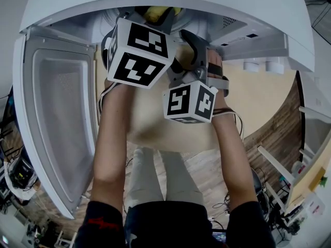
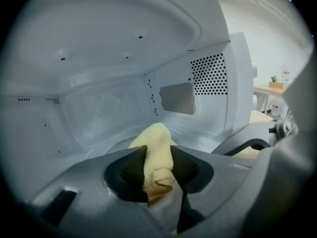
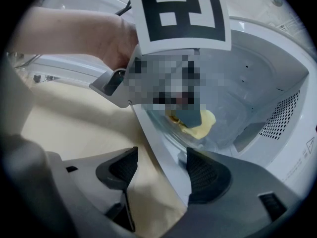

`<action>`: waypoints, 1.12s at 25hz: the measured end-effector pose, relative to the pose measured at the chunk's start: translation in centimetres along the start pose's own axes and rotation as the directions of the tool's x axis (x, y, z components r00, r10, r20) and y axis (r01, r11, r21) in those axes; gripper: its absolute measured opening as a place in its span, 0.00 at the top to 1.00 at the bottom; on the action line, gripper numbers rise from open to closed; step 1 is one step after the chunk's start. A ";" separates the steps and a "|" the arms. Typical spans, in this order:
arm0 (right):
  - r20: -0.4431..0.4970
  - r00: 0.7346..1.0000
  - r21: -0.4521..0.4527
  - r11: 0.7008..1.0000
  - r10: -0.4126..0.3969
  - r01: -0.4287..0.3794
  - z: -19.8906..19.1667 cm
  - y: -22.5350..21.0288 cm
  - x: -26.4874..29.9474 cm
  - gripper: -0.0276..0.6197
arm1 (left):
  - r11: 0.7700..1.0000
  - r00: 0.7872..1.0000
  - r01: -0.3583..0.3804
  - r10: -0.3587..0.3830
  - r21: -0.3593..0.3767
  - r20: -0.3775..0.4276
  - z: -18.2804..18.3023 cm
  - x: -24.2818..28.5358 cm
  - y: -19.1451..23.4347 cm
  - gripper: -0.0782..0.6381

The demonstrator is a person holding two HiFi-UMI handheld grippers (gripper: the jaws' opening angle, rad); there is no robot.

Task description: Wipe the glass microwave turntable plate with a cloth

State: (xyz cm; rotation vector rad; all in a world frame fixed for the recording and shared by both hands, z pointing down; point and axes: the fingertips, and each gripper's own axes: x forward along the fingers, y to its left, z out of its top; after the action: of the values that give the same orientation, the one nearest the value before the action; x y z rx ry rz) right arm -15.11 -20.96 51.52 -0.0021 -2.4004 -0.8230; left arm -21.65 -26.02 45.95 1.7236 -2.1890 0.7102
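Left gripper view showed the left tool (image 2: pixel 158 168) clamped on the yellow cloth (image 2: pixel 154 135) inside the microwave (image 2: pixel 99 58), over its glass turntable plate (image 3: pixel 168 130), and the right tool (image 3: pixel 161 170) spread apart at the microwave's front lip, so wiping seemed in hand, likely needing a pressed sweep next.

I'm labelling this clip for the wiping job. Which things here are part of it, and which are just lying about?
In the job:
cloth, shut in the left gripper
glass plate under it
microwave, door open
right gripper, open

Lying about:
bottle and plant on the side table
cables on the floor
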 end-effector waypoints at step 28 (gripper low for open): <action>0.001 1.000 0.002 1.000 0.001 -0.001 0.0 0.0 0.0 0.53 | 0.999 0.999 -0.031 0.030 0.031 0.022 -0.2 -0.1 1.2 0.71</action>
State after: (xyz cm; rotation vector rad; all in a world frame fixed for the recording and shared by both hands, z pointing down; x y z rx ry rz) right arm -15.09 -20.94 51.50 -0.0029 -2.4014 -0.8205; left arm -22.81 -25.61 45.78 1.7240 -2.2341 0.7404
